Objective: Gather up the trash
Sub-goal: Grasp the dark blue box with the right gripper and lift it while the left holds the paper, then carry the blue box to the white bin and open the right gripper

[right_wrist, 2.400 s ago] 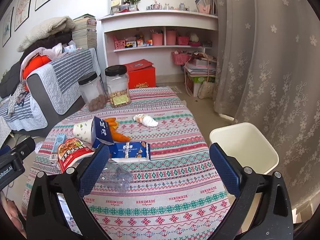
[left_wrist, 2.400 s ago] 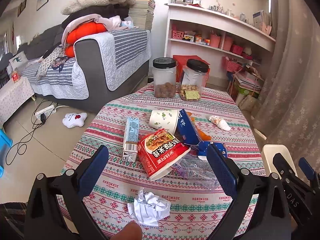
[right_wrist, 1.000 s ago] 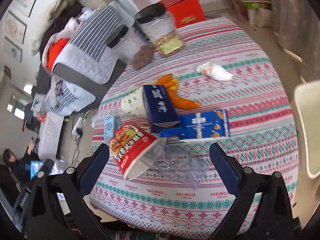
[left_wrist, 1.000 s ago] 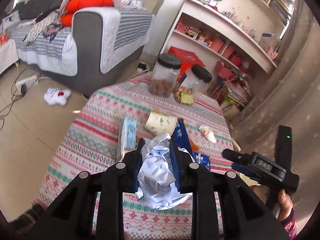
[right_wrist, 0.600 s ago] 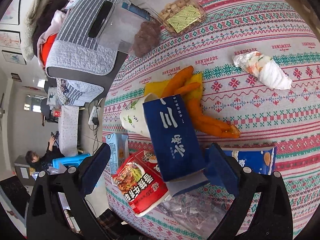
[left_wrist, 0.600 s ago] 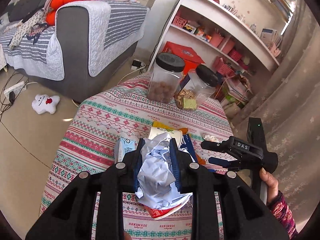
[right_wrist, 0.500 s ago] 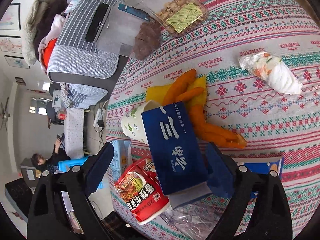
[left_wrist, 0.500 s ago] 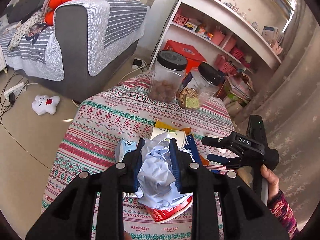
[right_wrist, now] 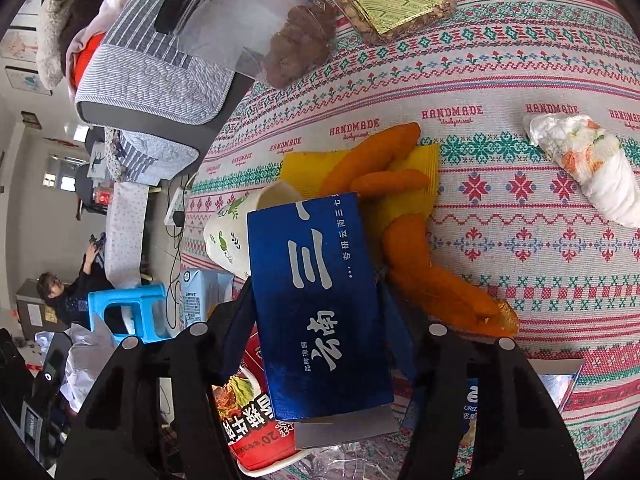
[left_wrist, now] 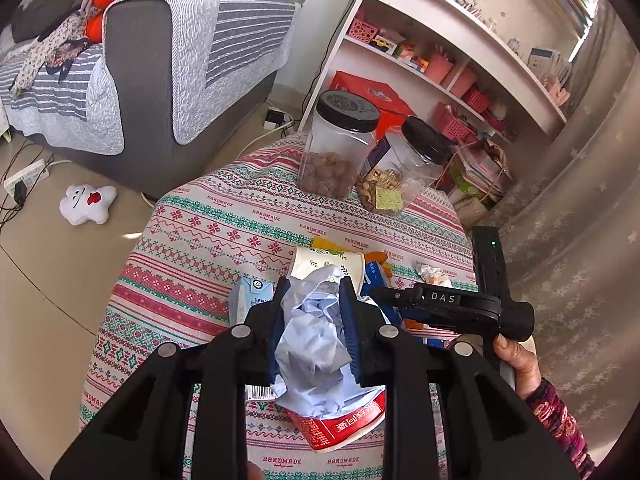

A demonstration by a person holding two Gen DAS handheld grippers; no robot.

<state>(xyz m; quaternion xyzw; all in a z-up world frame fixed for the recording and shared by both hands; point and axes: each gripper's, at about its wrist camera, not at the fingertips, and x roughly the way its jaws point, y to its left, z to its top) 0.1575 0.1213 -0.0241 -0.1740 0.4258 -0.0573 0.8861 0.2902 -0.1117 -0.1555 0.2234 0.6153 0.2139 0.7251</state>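
Observation:
My left gripper (left_wrist: 312, 308) is shut on a crumpled ball of pale paper (left_wrist: 312, 344) and holds it above the table's near edge. My right gripper (right_wrist: 316, 304) is closed around a dark blue box (right_wrist: 316, 304) with white characters; it also shows in the left wrist view (left_wrist: 376, 300). Around the box lie a paper cup (right_wrist: 228, 236), a red noodle bowl (right_wrist: 256, 420), orange peel on yellow paper (right_wrist: 404, 208), a milk carton (right_wrist: 196, 296) and a wadded tissue (right_wrist: 588, 164).
Two black-lidded clear jars (left_wrist: 340, 148) stand at the far side of the round table with the patterned cloth (left_wrist: 224, 216). A grey sofa (left_wrist: 160, 60) is to the left, white shelves (left_wrist: 440, 40) behind, a curtain (left_wrist: 580, 200) to the right. A blue stool (right_wrist: 128, 312) stands on the floor.
My right gripper has dropped towards the table and closed in on the blue box. My left gripper picked up the crumpled paper earlier and still holds it lifted.

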